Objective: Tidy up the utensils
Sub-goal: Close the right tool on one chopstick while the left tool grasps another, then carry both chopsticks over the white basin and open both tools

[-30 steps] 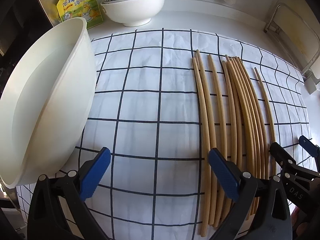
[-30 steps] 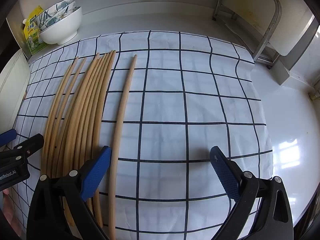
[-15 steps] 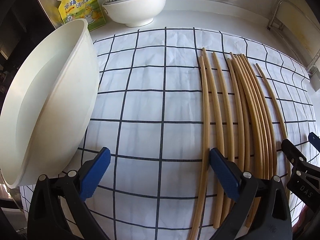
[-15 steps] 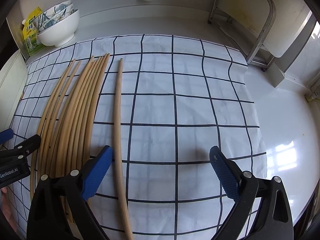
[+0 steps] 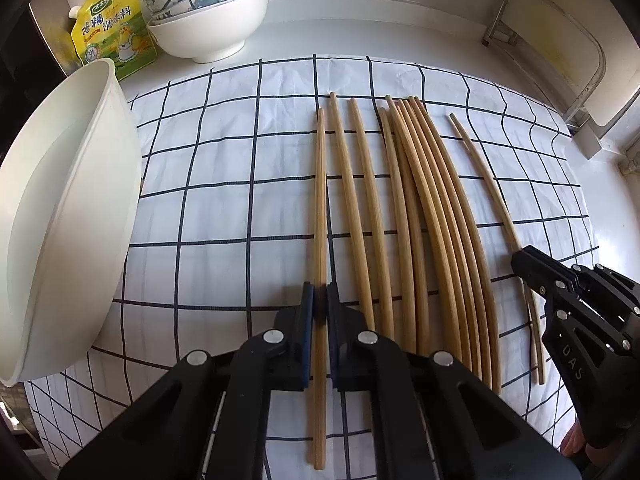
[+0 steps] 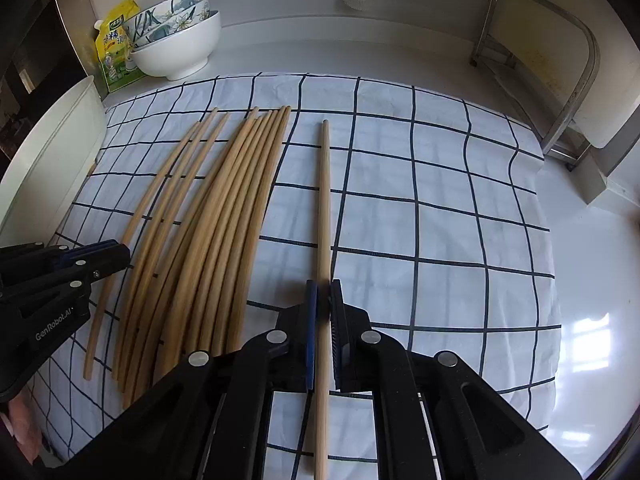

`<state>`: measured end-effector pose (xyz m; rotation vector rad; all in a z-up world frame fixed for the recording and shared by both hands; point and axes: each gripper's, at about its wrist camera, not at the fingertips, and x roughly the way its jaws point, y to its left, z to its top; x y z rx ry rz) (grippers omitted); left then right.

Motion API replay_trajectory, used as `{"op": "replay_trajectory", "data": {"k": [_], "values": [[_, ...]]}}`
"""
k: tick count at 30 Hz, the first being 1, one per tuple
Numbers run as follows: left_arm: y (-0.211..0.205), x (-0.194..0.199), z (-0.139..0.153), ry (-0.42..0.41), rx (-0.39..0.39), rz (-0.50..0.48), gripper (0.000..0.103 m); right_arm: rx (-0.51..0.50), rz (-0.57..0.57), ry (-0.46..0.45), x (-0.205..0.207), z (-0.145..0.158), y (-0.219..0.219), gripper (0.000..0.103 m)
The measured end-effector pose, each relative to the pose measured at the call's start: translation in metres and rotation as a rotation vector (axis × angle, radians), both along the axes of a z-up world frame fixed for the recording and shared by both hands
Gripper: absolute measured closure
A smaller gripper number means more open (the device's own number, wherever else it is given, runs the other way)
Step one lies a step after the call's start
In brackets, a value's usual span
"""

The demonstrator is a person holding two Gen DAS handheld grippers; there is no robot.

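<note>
Several long wooden chopsticks [image 5: 424, 216] lie side by side on a white checked cloth [image 5: 224, 184]. My left gripper [image 5: 320, 300] is shut on the leftmost chopstick [image 5: 320, 200], low on the cloth. My right gripper [image 6: 323, 294] is shut on the rightmost chopstick [image 6: 325, 200], which lies apart from the bundle [image 6: 224, 220]. In the left wrist view the right gripper [image 5: 520, 258] shows at the right edge, on the rightmost chopstick [image 5: 484, 176]. In the right wrist view the left gripper [image 6: 120, 254] shows at the left edge.
A large white basin [image 5: 60, 216] stands at the cloth's left edge. Stacked bowls [image 5: 212, 20] and a yellow seasoning pouch [image 5: 112, 28] stand at the back left. A metal rack [image 6: 536, 80] stands at the back right on the white counter [image 6: 592, 280].
Both grippers were open and have shut, each on a chopstick. The left one closed on the leftmost chopstick, the right one on the separate rightmost chopstick.
</note>
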<state>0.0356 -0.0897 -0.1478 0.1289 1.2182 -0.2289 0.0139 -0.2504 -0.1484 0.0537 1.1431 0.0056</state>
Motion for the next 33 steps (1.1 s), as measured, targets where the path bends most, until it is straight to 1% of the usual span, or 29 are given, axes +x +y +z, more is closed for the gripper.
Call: {"op": "replay_trajectory", "data": {"k": [3, 6, 9, 12, 16, 18, 20, 23, 25, 29, 33], "values": [[0.006, -0.001, 0.005, 0.015, -0.023, 0.002, 0.096, 0.024, -0.009, -0.005, -0.003, 0.008, -0.001, 0.097], [0.013, 0.003, 0.021, 0.001, -0.029, -0.011, 0.096, 0.041, -0.009, -0.029, -0.004, 0.026, 0.003, 0.097], [0.026, 0.004, 0.043, -0.031, -0.046, -0.016, 0.096, 0.059, -0.01, -0.057, -0.002, 0.047, 0.011, 0.097], [0.045, 0.005, 0.07, -0.088, -0.073, -0.009, 0.096, 0.083, 0.004, -0.101, 0.006, 0.071, 0.028, 0.097], [0.093, 0.013, 0.111, -0.181, -0.083, 0.031, 0.096, 0.127, 0.06, -0.147, 0.025, 0.1, 0.064, 0.097], [0.118, 0.02, 0.124, -0.213, -0.088, 0.064, 0.096, 0.156, 0.095, -0.159, 0.037, 0.11, 0.087, 0.097], [0.146, 0.026, 0.131, -0.235, -0.081, 0.101, 0.096, 0.18, 0.135, -0.164, 0.051, 0.115, 0.113, 0.097], [0.192, 0.038, 0.134, -0.242, -0.058, 0.155, 0.096, 0.211, 0.201, -0.158, 0.07, 0.117, 0.157, 0.097], [0.217, 0.046, 0.128, -0.231, -0.055, 0.186, 0.096, 0.217, 0.244, -0.144, 0.084, 0.113, 0.187, 0.097], [0.262, 0.061, 0.107, -0.172, -0.066, 0.244, 0.096, 0.228, 0.286, -0.073, 0.109, 0.092, 0.239, 0.097], [0.288, 0.072, 0.087, -0.137, -0.045, 0.255, 0.096, 0.23, 0.299, -0.021, 0.124, 0.072, 0.273, 0.097]]}}
